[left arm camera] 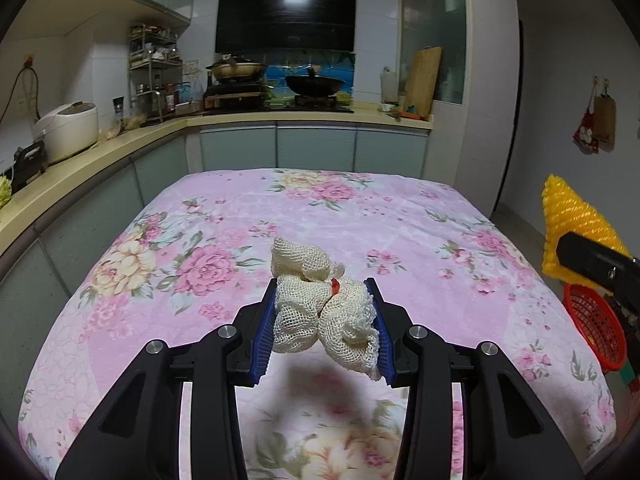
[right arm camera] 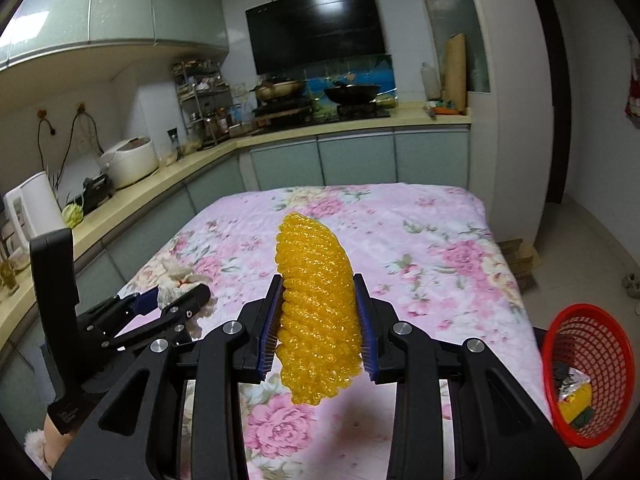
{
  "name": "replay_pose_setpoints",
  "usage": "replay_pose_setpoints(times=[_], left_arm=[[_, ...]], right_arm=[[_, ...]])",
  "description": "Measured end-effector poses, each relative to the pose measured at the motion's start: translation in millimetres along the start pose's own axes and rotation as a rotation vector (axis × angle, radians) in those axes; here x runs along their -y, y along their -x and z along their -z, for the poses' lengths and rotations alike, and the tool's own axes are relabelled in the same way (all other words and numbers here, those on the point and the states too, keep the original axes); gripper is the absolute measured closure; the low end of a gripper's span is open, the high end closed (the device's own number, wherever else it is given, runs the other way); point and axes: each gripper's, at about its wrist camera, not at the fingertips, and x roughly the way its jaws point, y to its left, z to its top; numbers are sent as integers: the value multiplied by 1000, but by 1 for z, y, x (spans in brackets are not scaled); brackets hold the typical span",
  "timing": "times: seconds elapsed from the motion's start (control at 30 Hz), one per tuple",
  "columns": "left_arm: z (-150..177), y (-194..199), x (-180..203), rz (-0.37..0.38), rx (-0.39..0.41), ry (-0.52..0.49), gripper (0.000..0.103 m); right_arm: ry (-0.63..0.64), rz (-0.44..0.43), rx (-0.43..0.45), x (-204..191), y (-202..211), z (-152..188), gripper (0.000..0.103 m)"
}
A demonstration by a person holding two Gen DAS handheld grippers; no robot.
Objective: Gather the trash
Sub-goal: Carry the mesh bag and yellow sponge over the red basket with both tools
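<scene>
A table (left arm camera: 400, 216) under a pink flowered cloth fills the middle of the kitchen, with a counter (left arm camera: 100, 152) running along its left side and across the far wall, where two pans sit on the stove (left arm camera: 276, 100) below a black hood (left arm camera: 286, 16). A white rice cooker (left arm camera: 68, 130) stands on the left counter. A red basket (right arm camera: 588, 376) hangs off the table's near right corner, with some scraps already inside. The right gripper (right arm camera: 318, 320) is clamped on a yellow foam net (right arm camera: 316, 304), held upright above the cloth. To its left the left gripper (left arm camera: 325, 322) squeezes a crumpled cream mesh net (left arm camera: 320, 308), also lifted clear of the table. Nothing lies on the cloth between either net and the basket
</scene>
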Motion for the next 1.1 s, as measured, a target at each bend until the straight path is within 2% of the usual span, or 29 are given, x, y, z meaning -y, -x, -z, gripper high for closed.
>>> replay_pose_setpoints(times=[0.5, 1.1], left_arm=[[1, 0, 66, 141, -16, -75, 63], [-4, -10, 142, 270, -52, -172, 63]], right_arm=[[-51, 119, 55, 52, 39, 0, 70], [-141, 263, 111, 112, 75, 5, 70]])
